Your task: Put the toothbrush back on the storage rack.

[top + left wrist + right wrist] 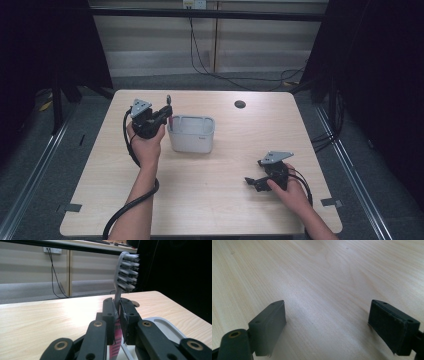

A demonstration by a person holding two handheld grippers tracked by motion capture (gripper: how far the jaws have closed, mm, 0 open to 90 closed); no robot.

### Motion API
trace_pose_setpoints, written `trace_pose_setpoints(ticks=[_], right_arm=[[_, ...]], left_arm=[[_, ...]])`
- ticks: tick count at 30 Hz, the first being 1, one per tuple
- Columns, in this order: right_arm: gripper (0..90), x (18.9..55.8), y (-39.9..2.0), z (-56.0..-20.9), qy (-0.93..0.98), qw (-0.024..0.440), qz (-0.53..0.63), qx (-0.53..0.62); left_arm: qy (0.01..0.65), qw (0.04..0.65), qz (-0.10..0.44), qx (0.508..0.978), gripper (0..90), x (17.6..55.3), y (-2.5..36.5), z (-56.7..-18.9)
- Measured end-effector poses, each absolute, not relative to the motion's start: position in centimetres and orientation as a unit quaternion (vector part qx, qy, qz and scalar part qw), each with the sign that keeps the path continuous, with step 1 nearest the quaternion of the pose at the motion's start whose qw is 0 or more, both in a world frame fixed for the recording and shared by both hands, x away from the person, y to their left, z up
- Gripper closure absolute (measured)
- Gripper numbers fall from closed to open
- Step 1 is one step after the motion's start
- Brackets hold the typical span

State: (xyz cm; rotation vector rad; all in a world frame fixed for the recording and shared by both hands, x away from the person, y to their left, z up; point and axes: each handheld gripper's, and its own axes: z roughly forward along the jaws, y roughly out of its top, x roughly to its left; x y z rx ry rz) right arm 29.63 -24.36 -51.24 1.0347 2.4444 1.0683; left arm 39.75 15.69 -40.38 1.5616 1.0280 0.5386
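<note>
Already lifted: toothbrush (119,293) clamped upright by its neck in the left gripper (117,315), jaws pressed tight on it, bristle head up, pink handle hanging below. Held at the near left corner of the white bin (192,134), handle end just over or just inside the rim; hard to tell which from the high view. Judged as a drop-in more than half done: pick-up finished, carry nearly finished. Left to do: centre over the opening, lower, let go. Meanwhile right gripper (327,322) idle, low over bare bench (319,272) well apart from the bin, jaws spread wide with nothing between them. No sign of other items waiting on the bench.
</note>
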Motion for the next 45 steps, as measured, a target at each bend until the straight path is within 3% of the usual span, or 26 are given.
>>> trace_pose_setpoints(ticks=[45], right_arm=[[13.9, 29.6, -24.4, -51.2, 0.846, 0.14, 0.37, 0.358]], left_arm=[[0.436, 0.539, 0.233, 0.682, 82.4, 37.8, 15.9, -42.6]])
